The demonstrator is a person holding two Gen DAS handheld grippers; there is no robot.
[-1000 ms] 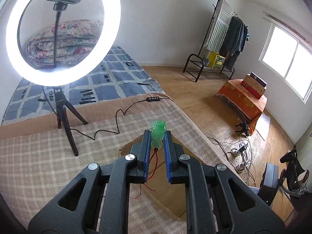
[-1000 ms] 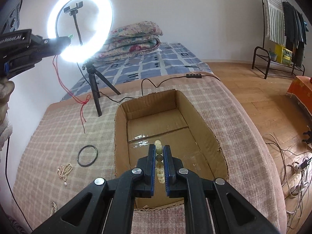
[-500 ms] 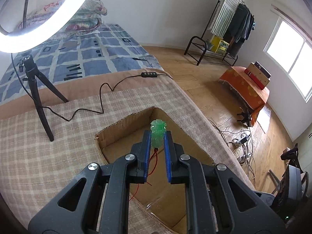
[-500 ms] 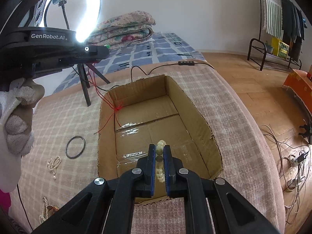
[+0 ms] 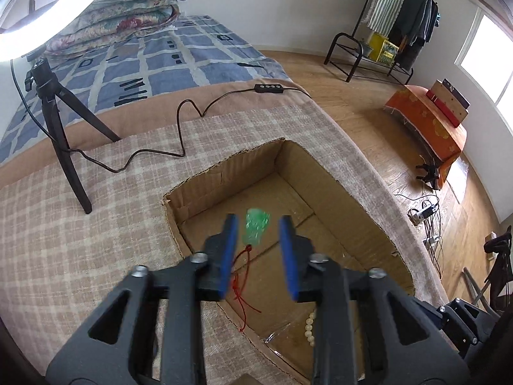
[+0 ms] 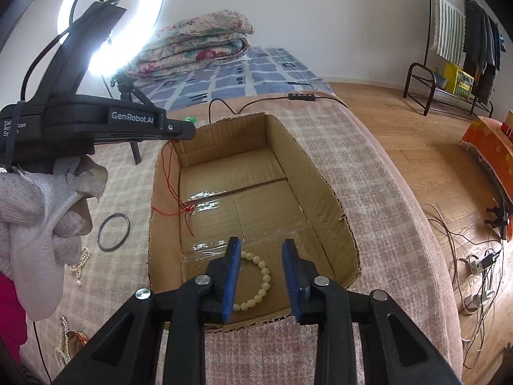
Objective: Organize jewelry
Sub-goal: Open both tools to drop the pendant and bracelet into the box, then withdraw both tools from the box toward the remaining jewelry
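I take the cardboard box (image 6: pixel 320 199) as my landmark: it sits sunk into the checked blanket (image 5: pixel 80 224), its top open and its cut rims ragged. My left claw (image 5: pixel 258 224) hangs over the box's left rim; its jaws have just been opening and now stand well apart, gripping nothing. The green pendant (image 5: pixel 256 226) is between them, blurred, touching neither blue pad, above the box floor, and its red cord (image 5: pixel 242 284) trails down over the rim onto the floor inside. My right claw (image 6: pixel 261 253) is over the box's near end; its jaws have also just been opening and stand partly apart, holding nothing. The cream bead bracelet (image 6: pixel 261 276) lies on the box floor close to the near wall, showing between the pads but clear of them. The far half of the box floor is bare cardboard and tape. Left of the box, on the blanket, lie a black ring (image 6: pixel 113 231) and pearl strands (image 6: pixel 78 264), just beside my gloved left hand (image 6: pixel 35 221). Beyond the box's far rim stand the tripod (image 5: pixel 61 138) and its cable (image 5: pixel 179 134).
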